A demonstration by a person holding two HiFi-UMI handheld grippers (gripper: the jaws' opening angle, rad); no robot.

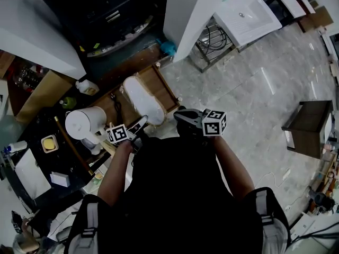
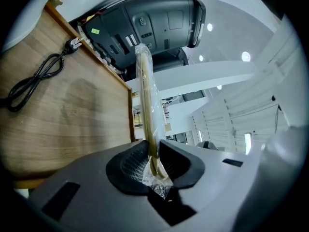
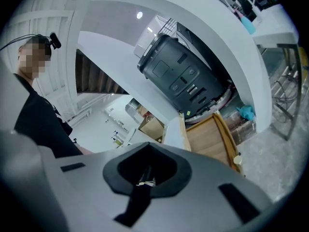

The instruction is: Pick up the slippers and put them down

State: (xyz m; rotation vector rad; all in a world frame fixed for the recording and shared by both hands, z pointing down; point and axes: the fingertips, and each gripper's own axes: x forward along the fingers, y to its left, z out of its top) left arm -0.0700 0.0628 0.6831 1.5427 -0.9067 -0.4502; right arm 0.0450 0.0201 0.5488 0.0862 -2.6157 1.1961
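**Head view with the two gripper views.** The left gripper point(image 1: 141, 126) point(image 2: 153, 159) is clamped on the near end of a white slipper point(image 1: 142, 100) point(image 2: 146, 95) sealed in clear plastic wrap. Its pads press on both faces of the sole, and a crumpled corner of wrap pokes out behind them. Seen edge-on from this gripper, the slipper reaches out over the middle of a wooden tray point(image 1: 163, 87) point(image 2: 63, 124). Whether it touches the wood cannot be told.

A black power cord point(image 2: 36, 79) lies in loose loops on the tray's left part. Beyond the tray's far edge stands a dark grey appliance point(image 1: 106, 15) point(image 2: 161, 23) point(image 3: 186, 76). It bears a yellow-green sticker point(image 2: 95, 31) and several pale labels, all with print too small to read.

The right gripper point(image 1: 184, 116) point(image 3: 145, 179) hangs just beside the tray's near right corner with its jaws together. A pale scrap at their seam cannot be identified. Each gripper carries a marker cube point(image 1: 214, 123) printed with black-and-white square codes. A white electric kettle point(image 1: 85, 123) stands left of the tray.
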